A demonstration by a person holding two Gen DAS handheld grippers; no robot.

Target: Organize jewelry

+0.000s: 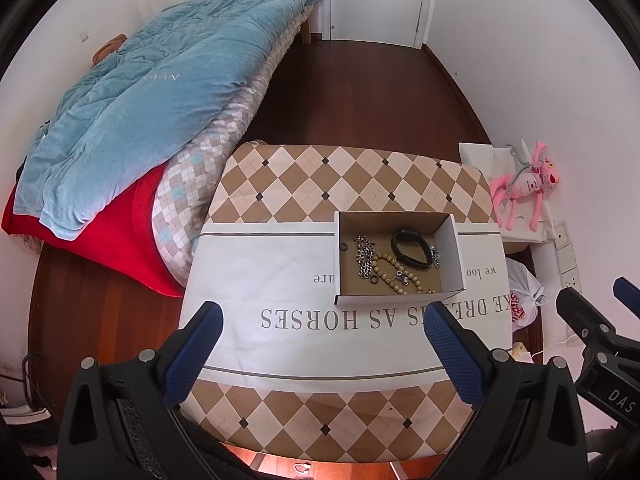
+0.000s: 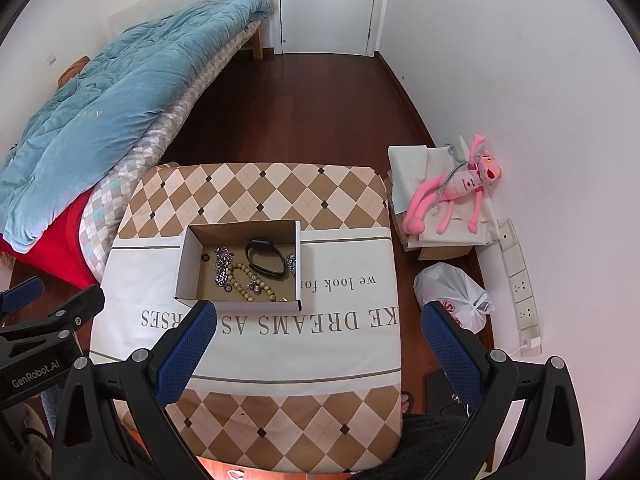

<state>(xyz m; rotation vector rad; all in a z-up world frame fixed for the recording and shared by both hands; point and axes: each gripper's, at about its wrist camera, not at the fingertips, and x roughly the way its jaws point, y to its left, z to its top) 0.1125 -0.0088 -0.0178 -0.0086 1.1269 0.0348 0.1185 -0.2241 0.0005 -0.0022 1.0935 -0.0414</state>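
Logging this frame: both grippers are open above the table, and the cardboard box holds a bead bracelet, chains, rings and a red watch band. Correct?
Not quite: the watch band is black, not red, as the right wrist view shows. The rest holds: the left gripper and right gripper are open above the table, and the cardboard box holds the bead bracelet, chains and rings.

Matt cardboard box (image 1: 400,258) holding shiny metal chains (image 1: 365,258), wooden beads (image 1: 396,270), a smooth black band (image 1: 412,248); printed cloth table cover (image 1: 280,280); glossy wood floor (image 1: 360,92).

The cloth (image 2: 248,332) reads "DREAMS AS HORSES" and "we look"; the left gripper (image 2: 36,312) reads "GenRobot.AI".
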